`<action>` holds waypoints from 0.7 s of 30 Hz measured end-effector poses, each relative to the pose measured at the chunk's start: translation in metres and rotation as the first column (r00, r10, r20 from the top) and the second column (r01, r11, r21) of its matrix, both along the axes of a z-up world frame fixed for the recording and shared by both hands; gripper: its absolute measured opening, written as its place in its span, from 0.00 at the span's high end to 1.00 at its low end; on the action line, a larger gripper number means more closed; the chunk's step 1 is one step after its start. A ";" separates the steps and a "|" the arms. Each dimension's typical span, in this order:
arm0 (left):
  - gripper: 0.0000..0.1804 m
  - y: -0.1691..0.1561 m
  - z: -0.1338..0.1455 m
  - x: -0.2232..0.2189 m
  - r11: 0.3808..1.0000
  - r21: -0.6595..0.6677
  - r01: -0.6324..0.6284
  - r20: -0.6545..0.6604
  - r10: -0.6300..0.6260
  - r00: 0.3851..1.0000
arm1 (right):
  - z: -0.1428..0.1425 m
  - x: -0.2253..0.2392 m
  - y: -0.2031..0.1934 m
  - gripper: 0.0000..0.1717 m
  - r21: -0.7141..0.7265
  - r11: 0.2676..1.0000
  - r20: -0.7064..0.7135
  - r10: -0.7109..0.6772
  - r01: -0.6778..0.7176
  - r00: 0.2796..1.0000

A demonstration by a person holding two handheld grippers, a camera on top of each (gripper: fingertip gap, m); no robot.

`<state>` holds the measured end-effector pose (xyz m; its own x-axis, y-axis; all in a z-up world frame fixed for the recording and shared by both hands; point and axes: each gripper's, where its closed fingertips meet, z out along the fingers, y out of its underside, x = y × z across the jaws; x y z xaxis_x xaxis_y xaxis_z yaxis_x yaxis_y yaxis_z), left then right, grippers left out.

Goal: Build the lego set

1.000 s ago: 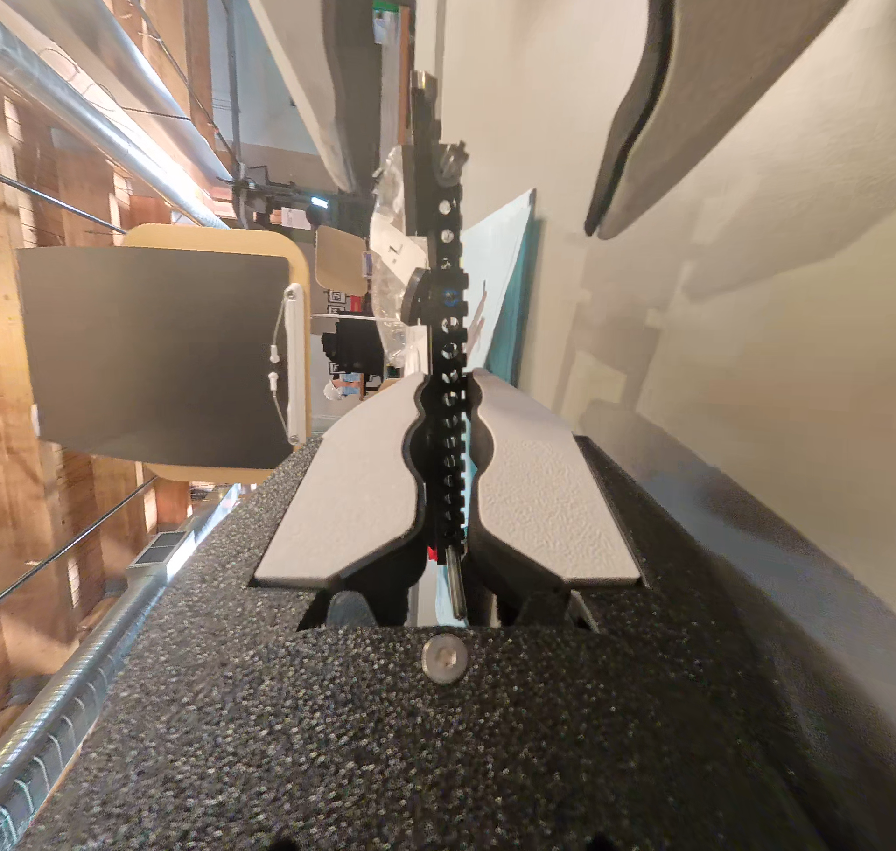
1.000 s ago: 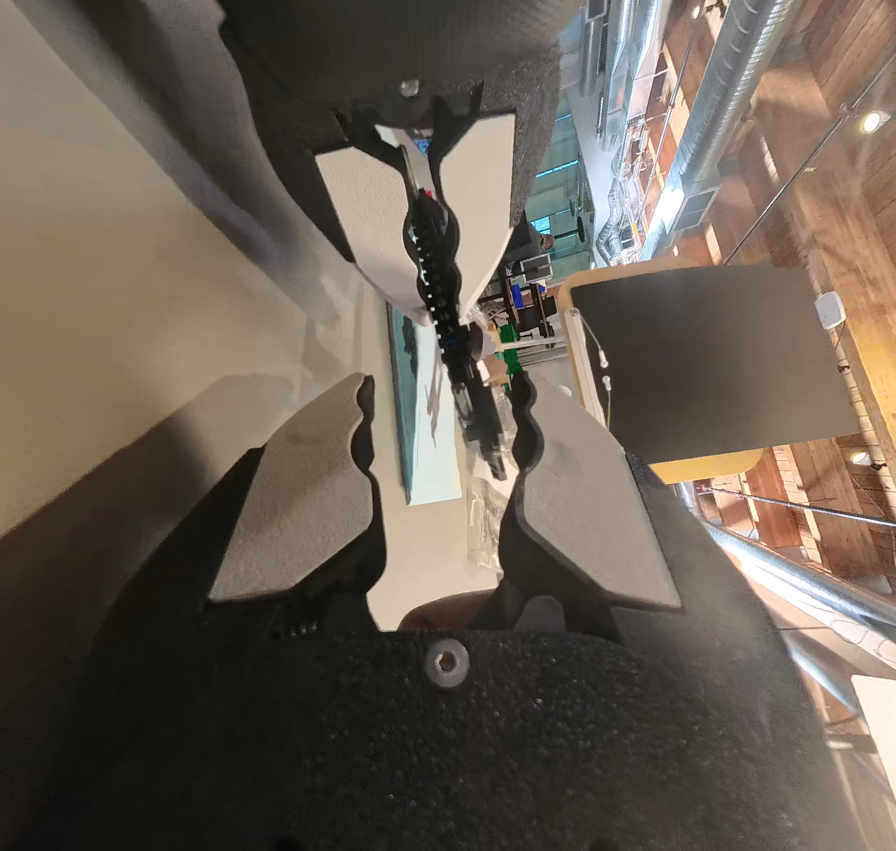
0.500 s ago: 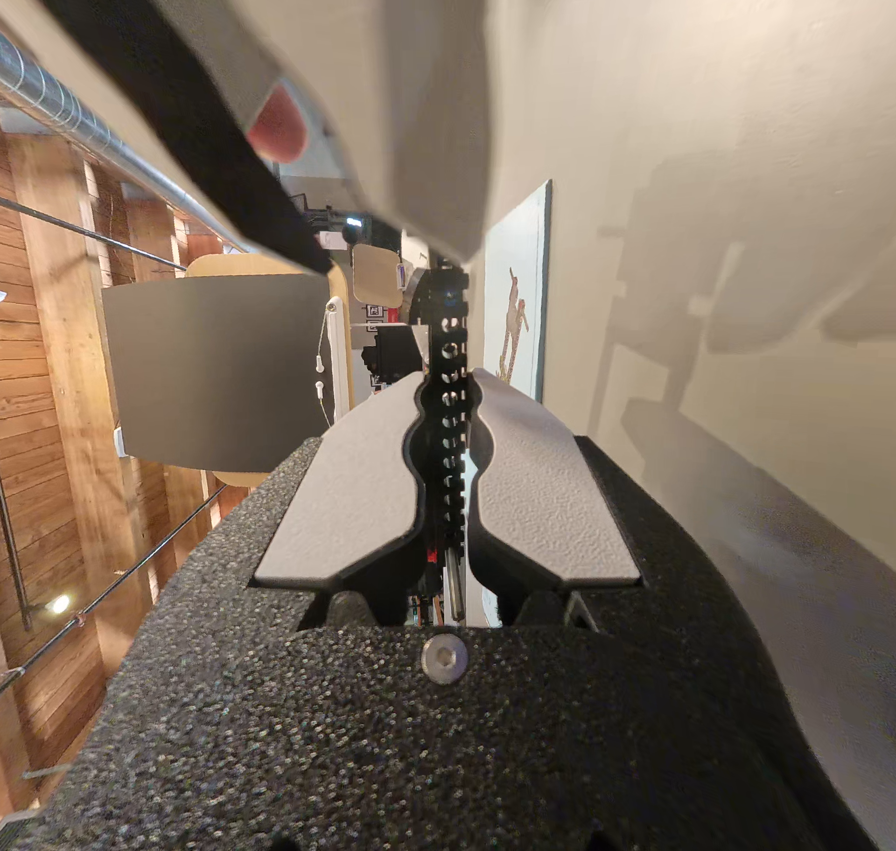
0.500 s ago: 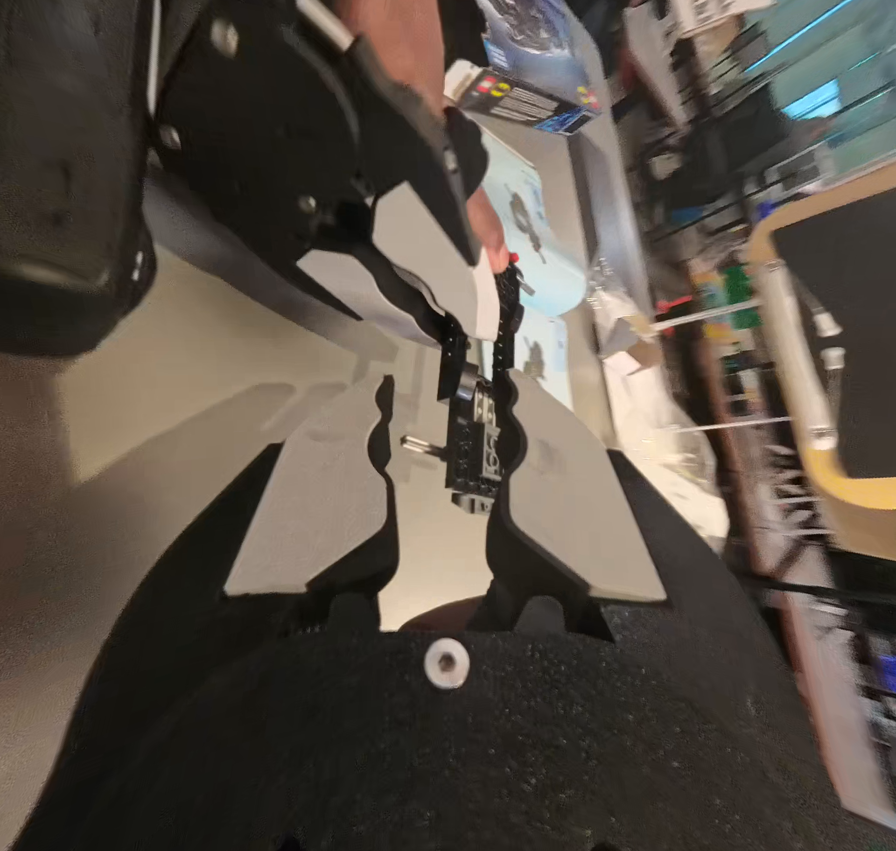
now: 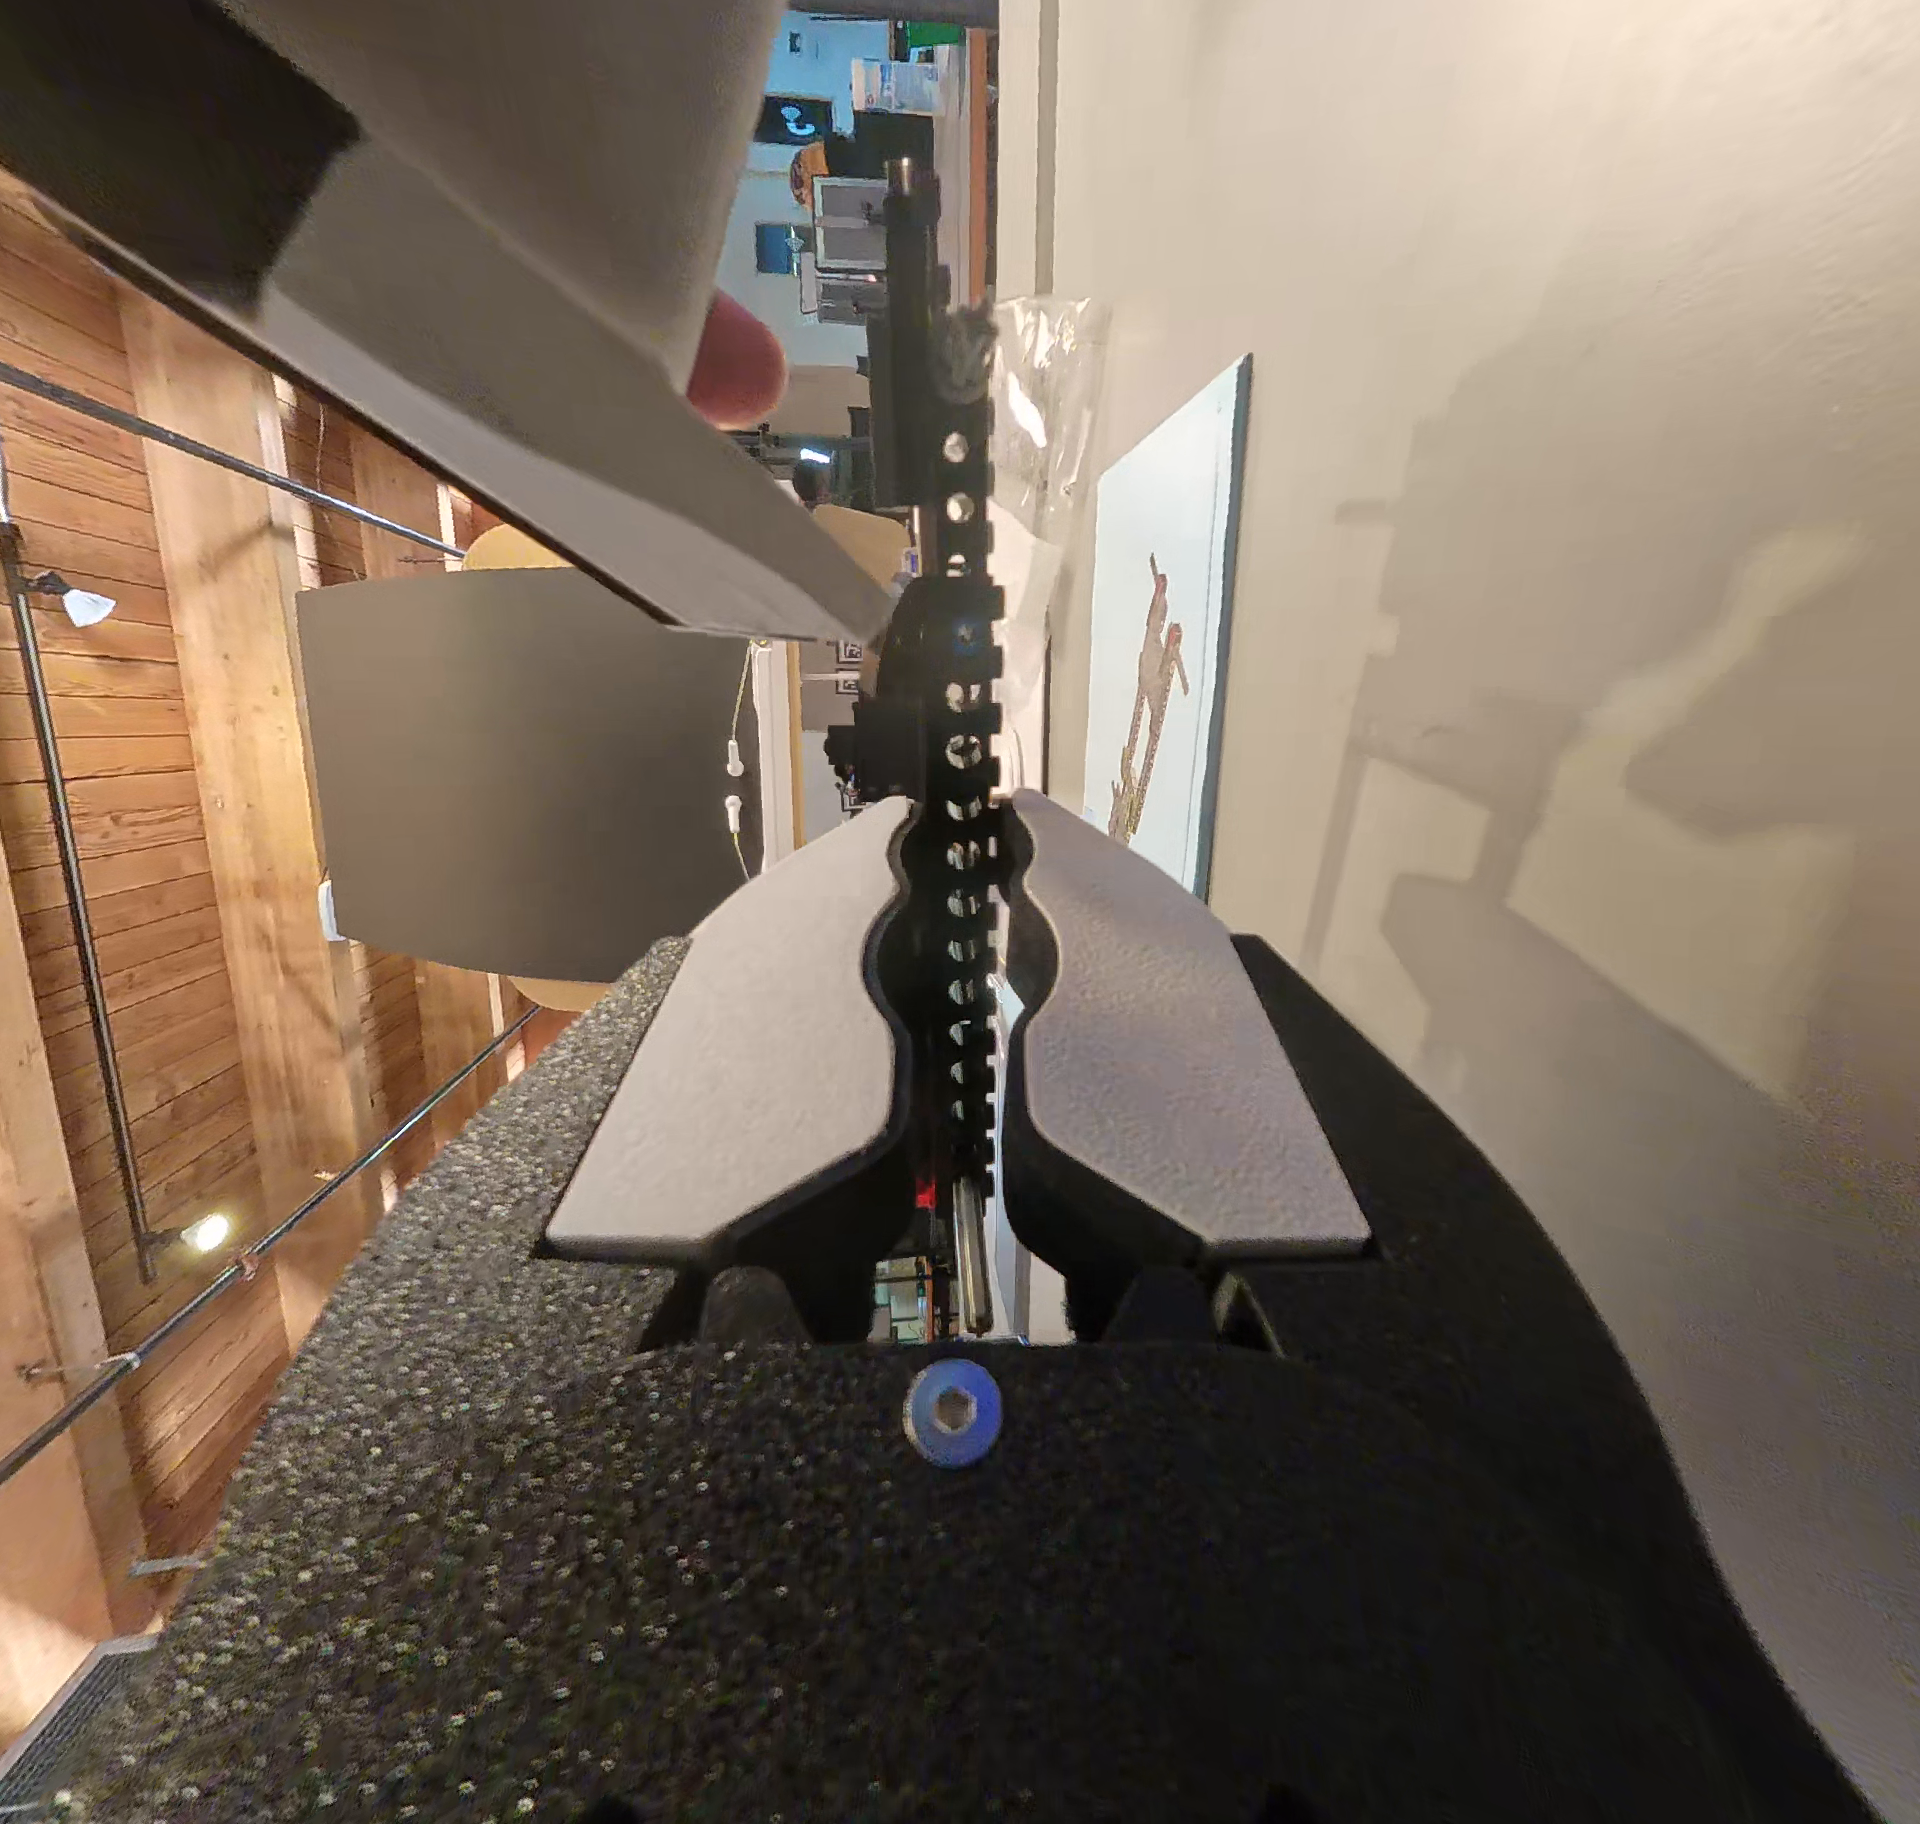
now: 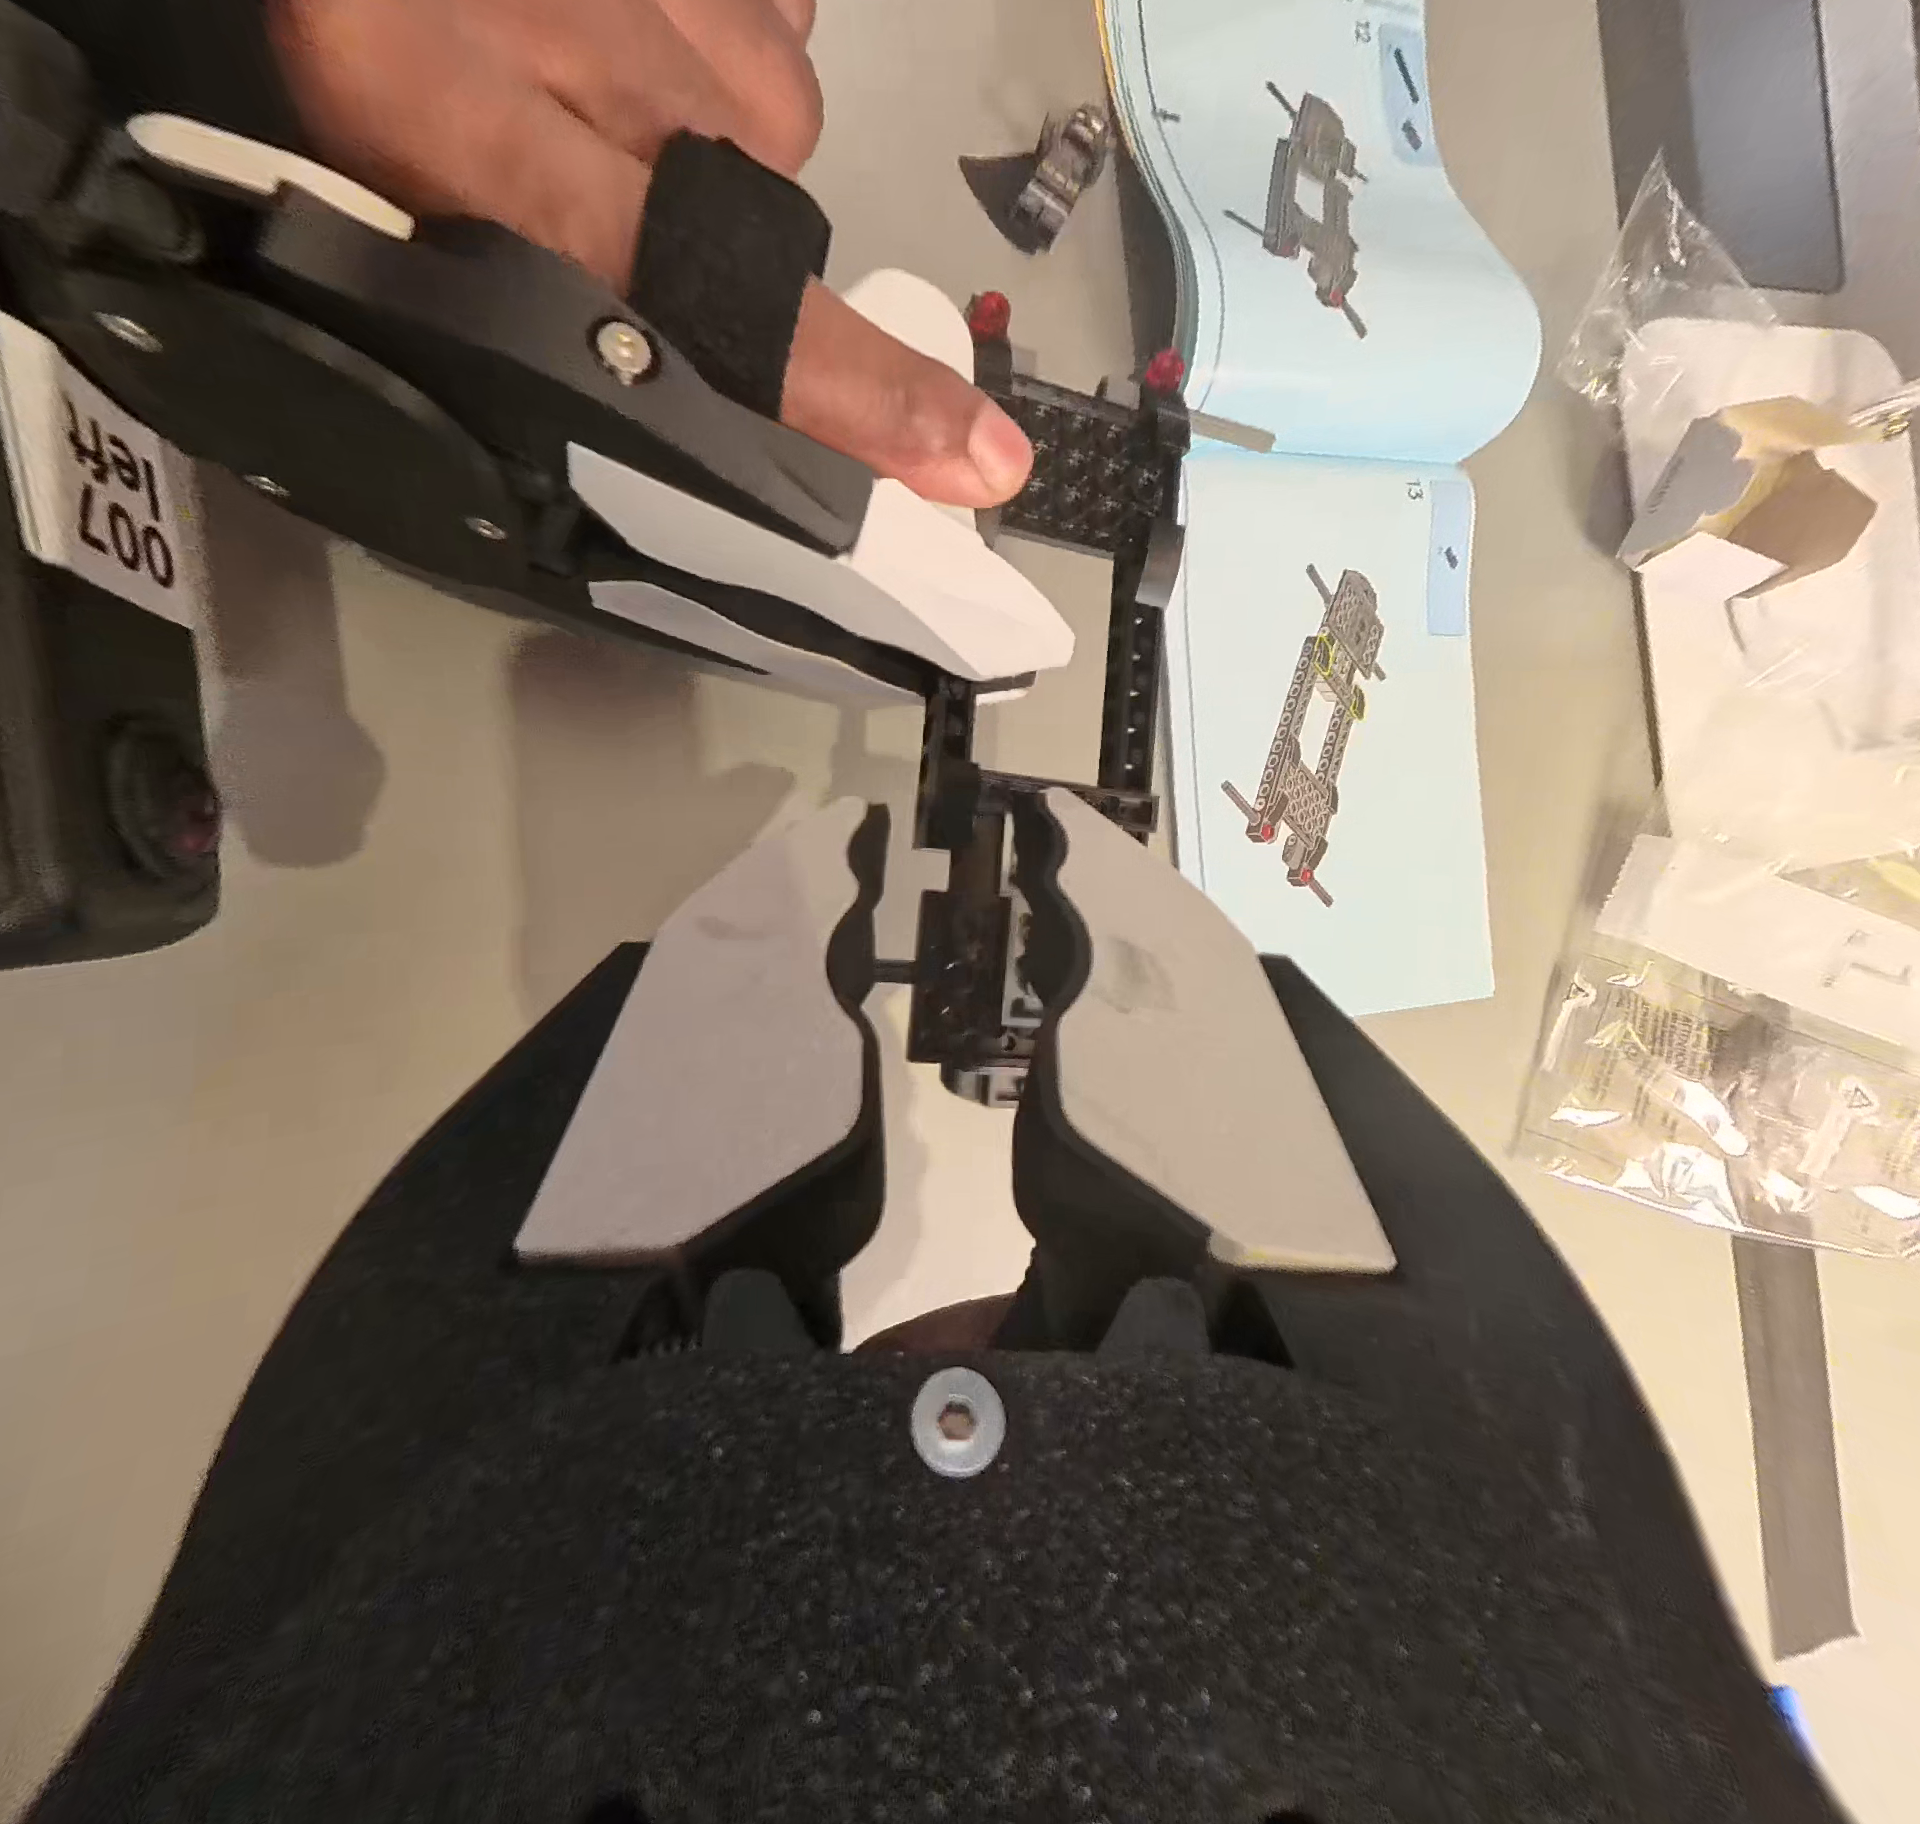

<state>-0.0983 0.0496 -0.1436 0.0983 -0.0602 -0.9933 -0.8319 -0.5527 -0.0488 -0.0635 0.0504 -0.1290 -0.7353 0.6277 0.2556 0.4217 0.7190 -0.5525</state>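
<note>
Your left gripper (image 5: 958, 818) pinches the black brick frame (image 6: 1138, 569) by one holed beam | your right gripper (image 6: 956, 818) stands narrowly spread around its black end block, left pad apart | frame above the table (image 6: 312, 943), beside the open booklet (image 6: 1340, 486).

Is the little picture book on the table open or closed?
Open. The instruction booklet lies spread flat on the table, two pale blue pages with building diagrams facing up, beyond the black brick frame.
</note>
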 end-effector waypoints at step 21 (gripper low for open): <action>0.93 0.001 0.002 0.006 1.000 0.012 0.021 -0.007 -0.021 1.000 | -0.008 0.002 0.003 0.93 -0.034 0.999 0.118 -0.018 0.022 0.993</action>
